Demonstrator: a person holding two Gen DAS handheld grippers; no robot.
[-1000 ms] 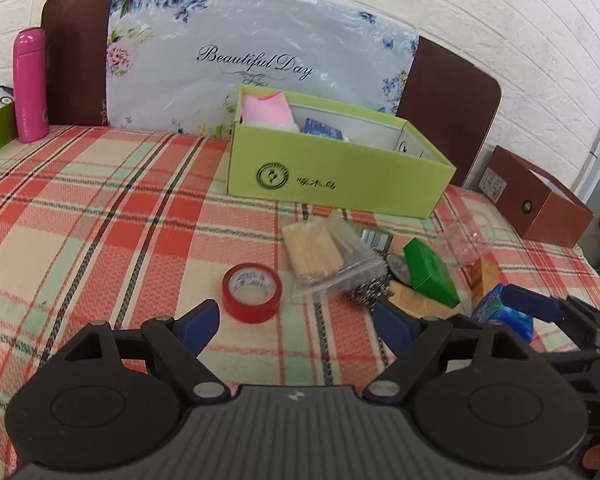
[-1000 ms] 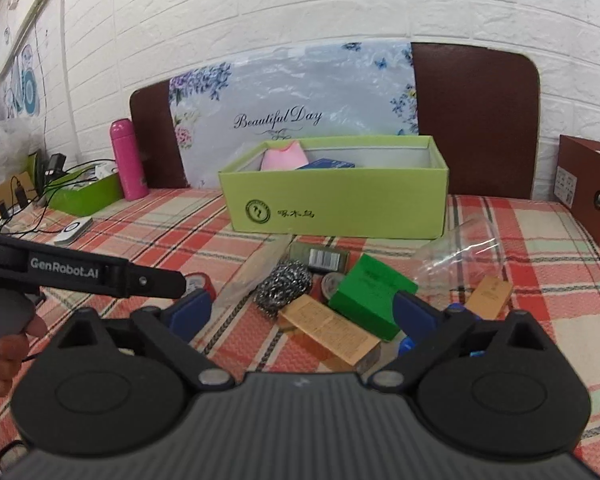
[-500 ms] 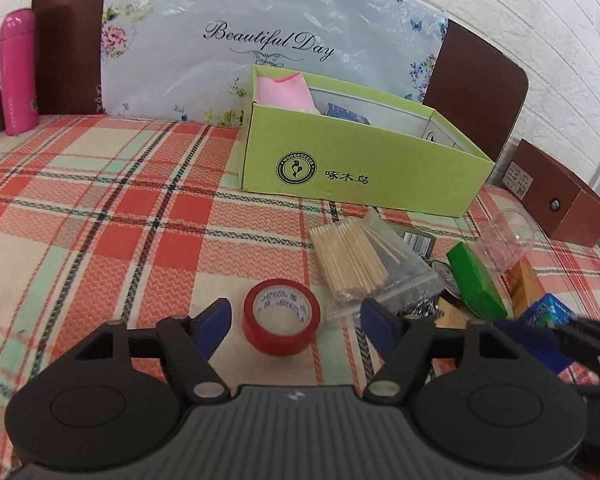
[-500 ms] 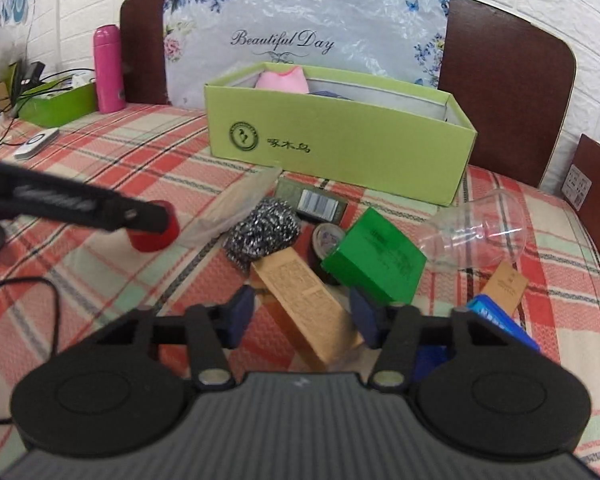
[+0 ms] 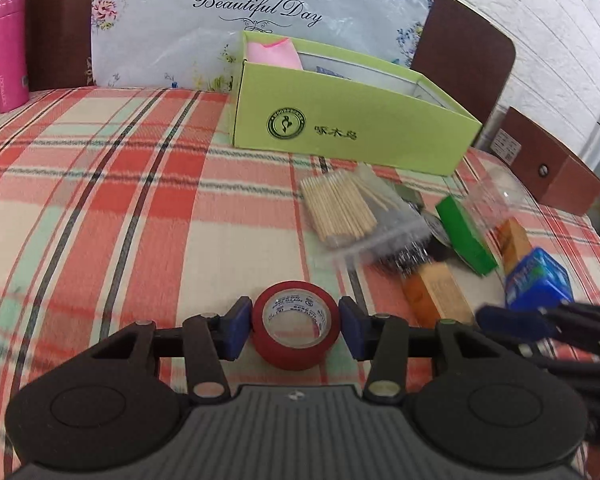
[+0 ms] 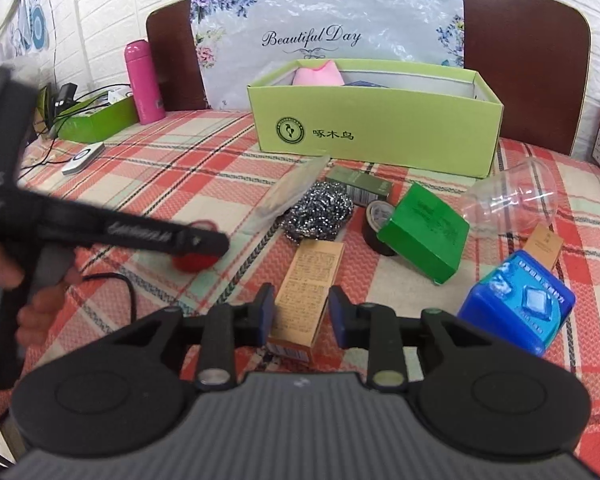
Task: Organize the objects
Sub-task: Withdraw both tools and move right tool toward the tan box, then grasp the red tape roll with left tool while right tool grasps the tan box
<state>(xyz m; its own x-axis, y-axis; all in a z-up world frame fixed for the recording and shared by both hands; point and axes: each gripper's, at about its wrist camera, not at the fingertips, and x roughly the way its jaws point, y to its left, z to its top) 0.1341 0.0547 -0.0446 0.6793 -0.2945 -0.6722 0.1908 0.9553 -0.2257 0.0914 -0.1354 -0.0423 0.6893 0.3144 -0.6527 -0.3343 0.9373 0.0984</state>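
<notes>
Checked cloth (image 5: 148,208), red, cream and green, carrying loose items for sorting. Left gripper (image 5: 296,326): jaws closing around a red tape roll (image 5: 296,330) standing on its rim near the front edge; both blue pads lie at the roll's sides, apparently touching it. Right gripper (image 6: 302,314): jaws closing on a tan carton (image 6: 308,292) lying flat near the front edge; the left pad meets the carton's side, a narrow gap shows at the right pad. Green open box (image 6: 374,136) toward the back edge, holding a pink item (image 6: 318,76) at its left end. In front of the box, a cluster: bag of wooden sticks (image 5: 340,210), steel scourer (image 6: 320,212), dark tape roll (image 6: 376,220), green carton (image 6: 424,234) leaning on that roll, clear plastic cup (image 6: 516,200) lying on its side, blue packet (image 6: 516,300) near the front right. Pink flask (image 6: 144,80) upright at the back left. Brown box (image 5: 548,172) at the right edge.
</notes>
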